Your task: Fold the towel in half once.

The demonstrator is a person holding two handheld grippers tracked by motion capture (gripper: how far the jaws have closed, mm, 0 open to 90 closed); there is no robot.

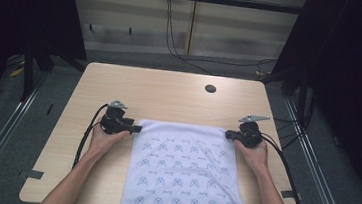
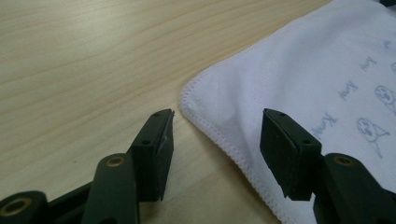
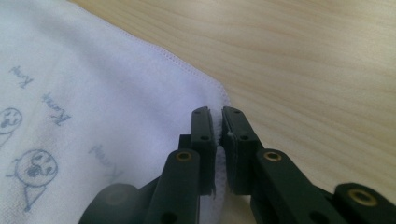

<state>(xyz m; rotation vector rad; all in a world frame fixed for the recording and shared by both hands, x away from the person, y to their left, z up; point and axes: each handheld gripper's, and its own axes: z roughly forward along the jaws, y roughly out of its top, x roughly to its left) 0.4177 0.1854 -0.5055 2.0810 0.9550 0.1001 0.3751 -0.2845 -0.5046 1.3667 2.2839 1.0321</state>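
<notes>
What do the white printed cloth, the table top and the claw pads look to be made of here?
Cloth: soft woven or microfibre fabric, matte, with a stitched hem and faint printed faces; it creases where the right claw pinches its corner.
Table: pale wood-grain surface, probably laminate, smooth with a low sheen.
Pads of the open left claw: black, matte, likely hard plastic or rubber; hard to say which.
</notes>
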